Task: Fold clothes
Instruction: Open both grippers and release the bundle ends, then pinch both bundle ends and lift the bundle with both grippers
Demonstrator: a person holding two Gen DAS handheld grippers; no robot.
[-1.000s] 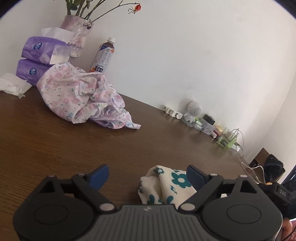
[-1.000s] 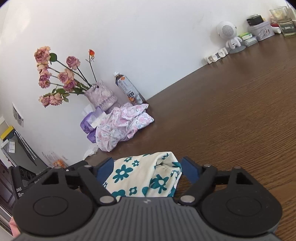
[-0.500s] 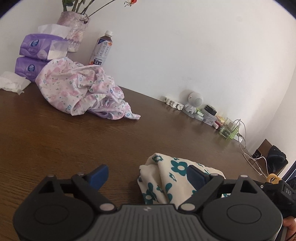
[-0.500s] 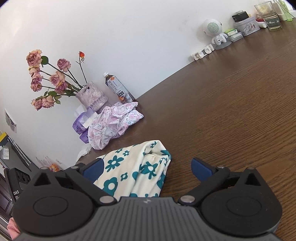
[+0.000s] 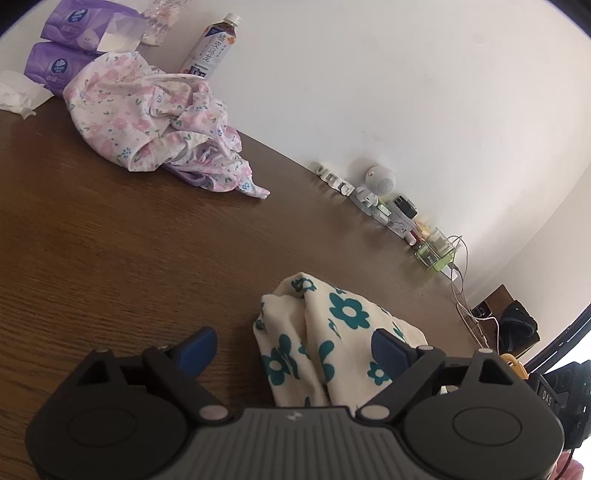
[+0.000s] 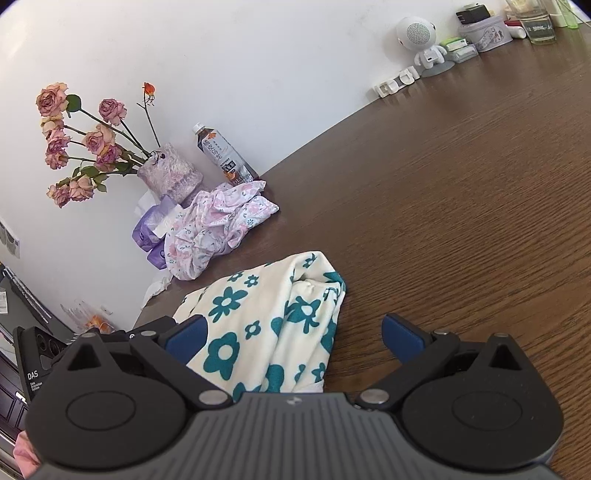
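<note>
While both claws are held apart, clamping nothing, the teal-flowered cloth [image 6: 266, 325] lies released on the worktop [image 6: 461, 206], bunched between right claw [image 6: 299, 336] and closing left claw [image 5: 295, 349]; regrasping is judged next.

The near part of the cream cloth with teal flowers [image 6: 258, 325] is hidden under the right hand-held gripper [image 6: 291, 336]. Behind the pink floral garment [image 5: 155, 118] on the counter [image 5: 110, 240], the vase [image 5: 159, 18] is cut off by the frame's top. The bottle's [image 5: 212, 48] label print is too small to read
</note>
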